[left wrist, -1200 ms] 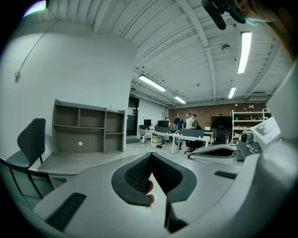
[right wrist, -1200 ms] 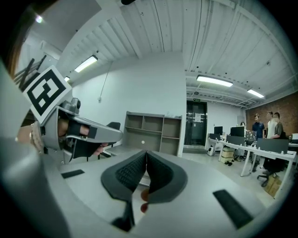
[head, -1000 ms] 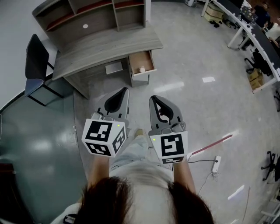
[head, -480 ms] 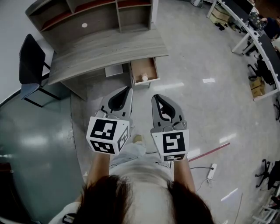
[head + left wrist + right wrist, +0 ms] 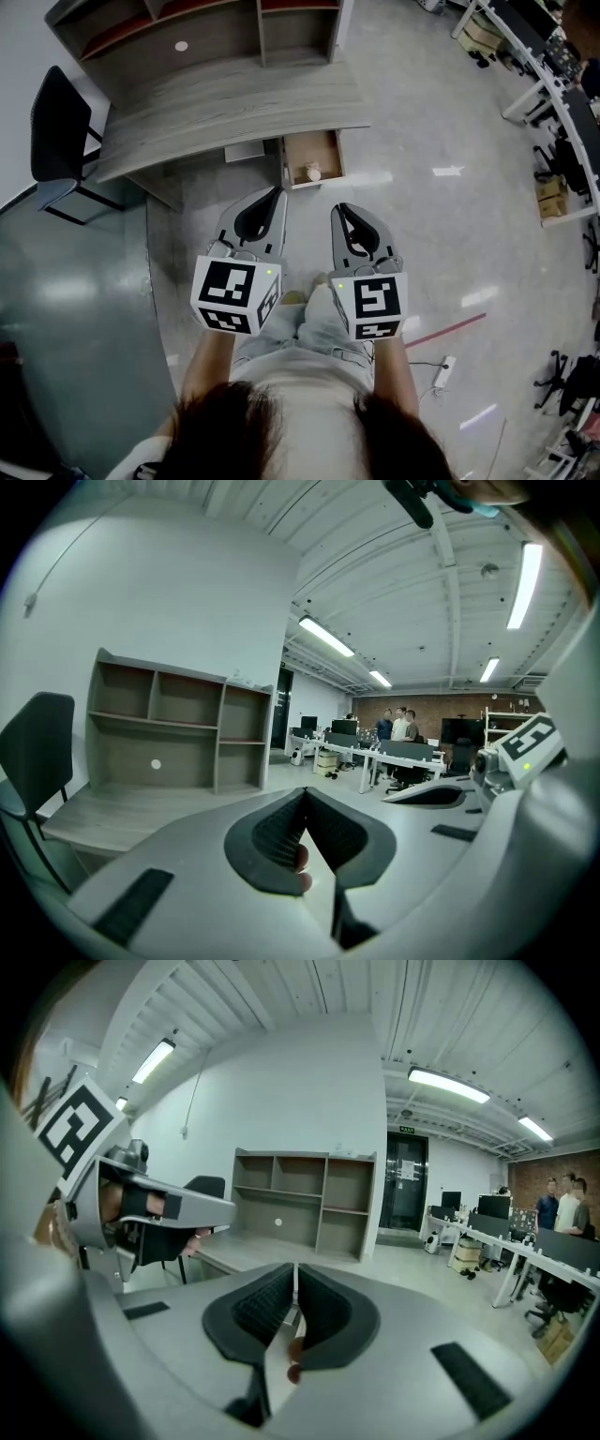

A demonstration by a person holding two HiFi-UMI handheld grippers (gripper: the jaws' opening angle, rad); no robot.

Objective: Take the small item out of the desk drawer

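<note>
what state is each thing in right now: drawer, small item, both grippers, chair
drawer, pulled open under the right end of the desk
small item, lying inside the open drawer, untouched
left gripper, jaws shut, holding nothing, short of the drawer
right gripper, jaws shut, holding nothing, short of the drawer
chair, upright at the desk's left end, nobody in it

Small item (image 5: 313, 172) in open drawer (image 5: 309, 147); left tool (image 5: 275, 191), right tool (image 5: 338, 207) near.
</note>
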